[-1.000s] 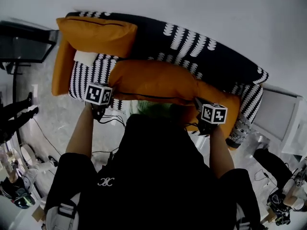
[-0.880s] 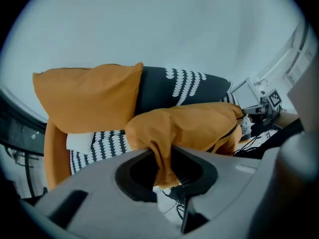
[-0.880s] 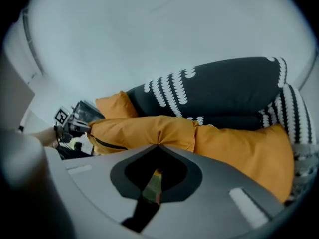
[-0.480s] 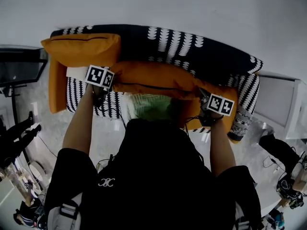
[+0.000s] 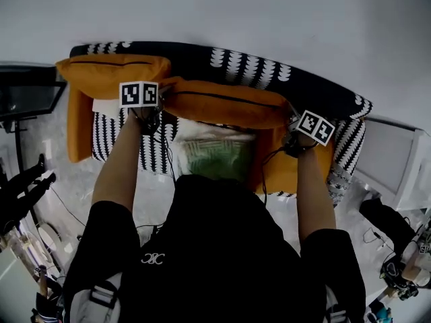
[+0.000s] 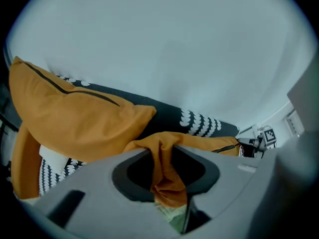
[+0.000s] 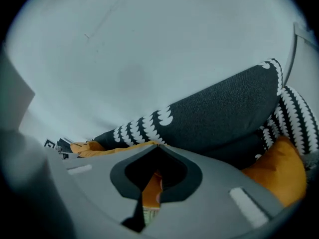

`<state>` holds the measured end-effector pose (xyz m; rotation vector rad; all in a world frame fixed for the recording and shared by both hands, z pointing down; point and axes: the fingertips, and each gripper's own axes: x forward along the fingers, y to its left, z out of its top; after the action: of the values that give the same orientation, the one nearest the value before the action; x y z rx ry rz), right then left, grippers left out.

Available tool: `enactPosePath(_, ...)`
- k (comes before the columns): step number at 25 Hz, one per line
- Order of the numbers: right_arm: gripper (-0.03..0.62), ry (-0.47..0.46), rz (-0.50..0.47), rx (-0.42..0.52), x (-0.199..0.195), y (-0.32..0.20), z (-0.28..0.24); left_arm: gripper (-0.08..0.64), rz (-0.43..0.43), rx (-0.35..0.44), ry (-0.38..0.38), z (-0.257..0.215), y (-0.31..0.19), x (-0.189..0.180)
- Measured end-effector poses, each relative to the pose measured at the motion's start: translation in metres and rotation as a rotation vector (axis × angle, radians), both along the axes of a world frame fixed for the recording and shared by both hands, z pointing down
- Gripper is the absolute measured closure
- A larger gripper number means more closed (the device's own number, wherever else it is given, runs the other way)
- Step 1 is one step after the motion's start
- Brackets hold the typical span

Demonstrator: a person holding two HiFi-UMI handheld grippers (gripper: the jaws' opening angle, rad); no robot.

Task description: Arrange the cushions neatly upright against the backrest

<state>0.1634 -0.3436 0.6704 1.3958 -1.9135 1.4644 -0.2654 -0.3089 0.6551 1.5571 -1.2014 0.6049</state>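
Cushion [image 5: 225, 104] up lengthwise, just before backrest [image 5: 269, 69] | left gripper [image 6: 162, 149] pinches 1 corner, jaws just eased wider, fabric between them | right gripper [image 7: 156, 159] clamped tight on other corner | tip: hold both ends level, seat bottom edge, lean it back.

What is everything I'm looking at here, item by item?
Sofa: one, black with white pattern, against the white wall.
Orange cushions: three; left cushion propped at the sofa's left end, held cushion lifted along the backrest, right cushion on the seat at right.
Green cushion: one, green and white, on the seat below the held cushion.
Left gripper: one, grey, pinching the held cushion's left corner; its jaws have just been opening slightly, fabric between them.
Right gripper: one, grey, shut on the held cushion's right end.
Person: one, black top, bare forearms.
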Motion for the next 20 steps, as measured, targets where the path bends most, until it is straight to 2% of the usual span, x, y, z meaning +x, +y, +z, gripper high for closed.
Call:
enactPosePath(6,0.580,0.059,0.068,-0.004,-0.001,-0.061,0.022,0.419,-0.160,0.078,0.004,0.011,-0.049,-0.014)
enactPosePath(11,0.578,0.168,0.071,0.001,0.005,-0.084,0.027,0.396,-0.194,0.124,-0.031,0.013,-0.068,-0.011)
enactPosePath(14,0.567,0.183,0.063,0.037,0.002,-0.082,0.026,0.383,-0.188,0.134,-0.059,0.016,-0.067,-0.014)
enactPosePath(15,0.523,0.185,0.055,0.052,0.001,-0.080,0.023,0.372,-0.185,0.134,-0.075,0.015,-0.064,-0.015)
enactPosePath(16,0.426,0.193,0.042,0.065,0.000,-0.077,0.019,0.360,-0.180,0.131,-0.095,0.013,-0.061,-0.016)
enactPosePath(17,0.355,0.216,0.027,0.078,0.001,-0.073,0.014,0.349,-0.174,0.128,-0.117,0.010,-0.056,-0.017)
enactPosePath(20,0.361,0.338,0.008,0.162,0.012,-0.064,-0.013,0.303,-0.177,0.147,-0.202,-0.004,-0.042,-0.025)
